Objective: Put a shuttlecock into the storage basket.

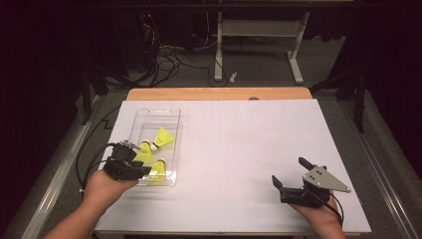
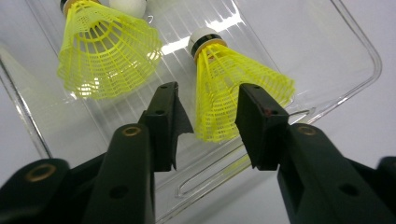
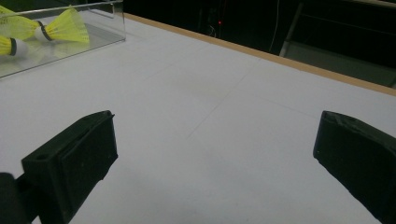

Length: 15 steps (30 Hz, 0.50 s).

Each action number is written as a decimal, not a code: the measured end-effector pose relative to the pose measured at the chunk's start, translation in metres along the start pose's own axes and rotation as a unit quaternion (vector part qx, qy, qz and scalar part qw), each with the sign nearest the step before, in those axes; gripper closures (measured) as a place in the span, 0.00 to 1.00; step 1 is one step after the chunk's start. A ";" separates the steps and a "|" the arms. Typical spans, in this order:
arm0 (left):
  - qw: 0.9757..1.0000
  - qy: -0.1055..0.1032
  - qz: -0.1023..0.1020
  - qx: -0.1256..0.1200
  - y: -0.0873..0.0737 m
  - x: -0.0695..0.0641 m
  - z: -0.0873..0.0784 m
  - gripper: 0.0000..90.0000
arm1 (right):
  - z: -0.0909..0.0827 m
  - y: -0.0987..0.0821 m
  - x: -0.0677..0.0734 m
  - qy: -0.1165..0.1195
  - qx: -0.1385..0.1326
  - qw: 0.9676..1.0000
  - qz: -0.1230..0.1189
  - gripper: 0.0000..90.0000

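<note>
Black jaws of the left gripper (image 2: 210,116) rose closest to the lens, standing partly apart with a yellow shuttlecock (image 2: 229,93) lying between them; the pads did not appear to press on its skirt, so nothing was held. That shuttlecock lay inside the clear tray (image 2: 355,56), at the tray's near end, its white cork pointing away from the gripper and its open skirt toward it, so its long axis ran roughly along the line of the jaws. A second shuttlecock (image 2: 105,51) lay in the same tray, beside the first and apart from it, and a third shuttlecock (image 1: 163,138) sat farther up the tray. Seen from above, the left gripper (image 1: 130,162) hung over the tray's near left corner, far closer to the tray than the right one. The right gripper (image 1: 291,175) rested well away from the tray, toward the opposite side of the table, with its jaws spread wide on nothing. Any coming move probably fell to the left hand. The tray sat on a white sheeted table (image 1: 249,149) with a wooden far edge; beyond lay a dark room with cables on a grey floor.
</note>
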<state>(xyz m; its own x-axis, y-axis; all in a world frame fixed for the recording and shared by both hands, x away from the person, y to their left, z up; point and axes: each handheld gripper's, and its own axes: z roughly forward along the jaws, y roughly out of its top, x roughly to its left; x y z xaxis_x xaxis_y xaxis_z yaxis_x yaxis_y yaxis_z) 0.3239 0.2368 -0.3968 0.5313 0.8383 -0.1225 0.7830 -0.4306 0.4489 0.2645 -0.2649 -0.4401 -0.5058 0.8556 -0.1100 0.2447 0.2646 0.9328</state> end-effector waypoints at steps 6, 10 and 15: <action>1.000 -0.001 -0.004 0.003 0.000 0.002 -0.003 0.64 | 0.000 0.000 0.000 0.000 0.000 1.000 0.000 0.00; 1.000 0.002 -0.007 0.003 0.000 0.002 -0.005 0.60 | 0.001 0.000 0.000 0.000 0.001 1.000 0.000 0.00; 1.000 0.004 -0.011 0.002 -0.002 0.003 -0.008 0.59 | 0.001 0.000 0.001 0.000 0.001 1.000 0.000 0.00</action>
<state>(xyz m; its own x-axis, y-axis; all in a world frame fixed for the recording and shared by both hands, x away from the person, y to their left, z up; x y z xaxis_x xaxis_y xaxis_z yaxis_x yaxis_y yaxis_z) 0.3217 0.2430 -0.3911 0.5113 0.8504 -0.1243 0.7956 -0.4136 0.4426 0.2648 -0.2640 -0.4405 -0.5056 0.8558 -0.1093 0.2471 0.2650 0.9321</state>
